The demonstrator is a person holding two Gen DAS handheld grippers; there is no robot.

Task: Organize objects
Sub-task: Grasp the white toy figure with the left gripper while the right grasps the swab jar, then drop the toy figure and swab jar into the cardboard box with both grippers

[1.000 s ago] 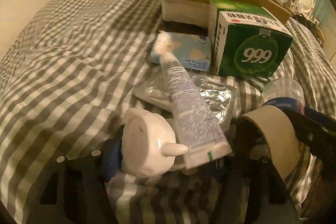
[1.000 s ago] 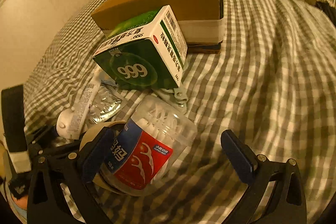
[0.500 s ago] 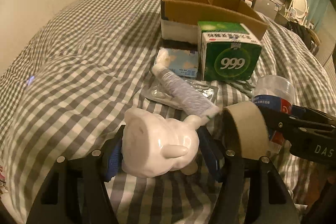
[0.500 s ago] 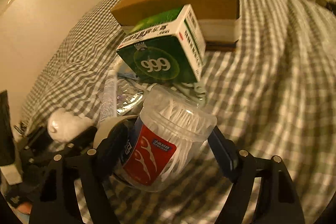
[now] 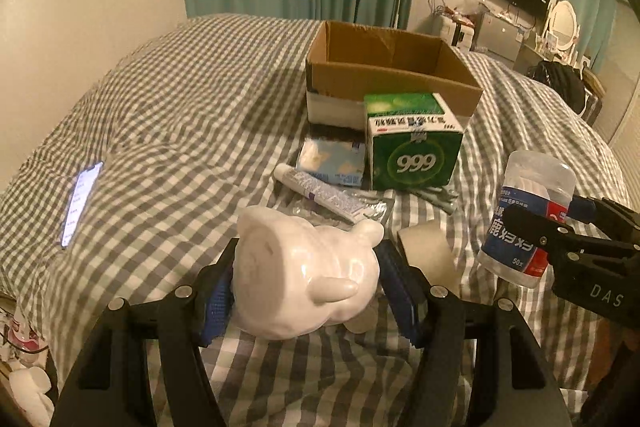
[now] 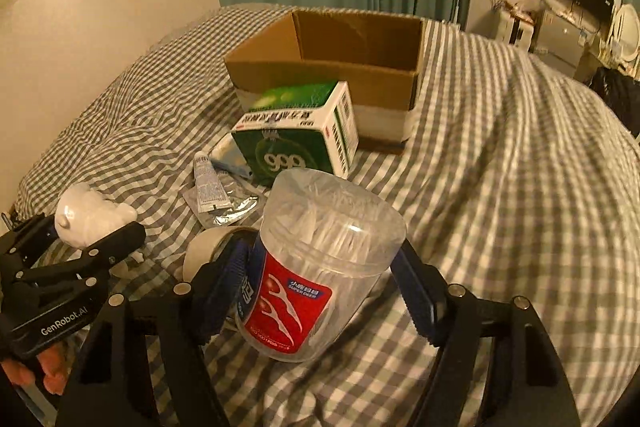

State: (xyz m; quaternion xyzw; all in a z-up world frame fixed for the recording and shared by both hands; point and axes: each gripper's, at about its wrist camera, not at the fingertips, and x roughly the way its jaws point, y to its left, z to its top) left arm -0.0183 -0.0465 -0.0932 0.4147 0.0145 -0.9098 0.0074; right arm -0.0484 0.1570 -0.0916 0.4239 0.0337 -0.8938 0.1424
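With the far open brown cardboard box point(image 5: 394, 67) seemingly unfilled, a glossy white ceramic animal figurine point(image 5: 304, 277) is clamped in the left gripper point(image 5: 308, 301) and a clear plastic floss-pick jar point(image 6: 320, 259) in the right gripper point(image 6: 324, 291), while the green 999 carton point(image 5: 414, 147) and white tube point(image 5: 320, 191) lie unsorted between.

Both grippers have risen off the bed: the left gripper point(image 5: 308, 291) lifted the white piggy bank point(image 5: 304, 279) clear of the ointment tube point(image 5: 320, 193); the right gripper point(image 6: 320, 291) closed on the floss-pick jar point(image 6: 320, 267), apparently airborne.

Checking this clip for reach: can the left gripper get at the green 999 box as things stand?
Probably not yet. The left gripper is shut on the white figurine, so its fingers are occupied; the green 999 box stands unobstructed ahead, before the cardboard box.
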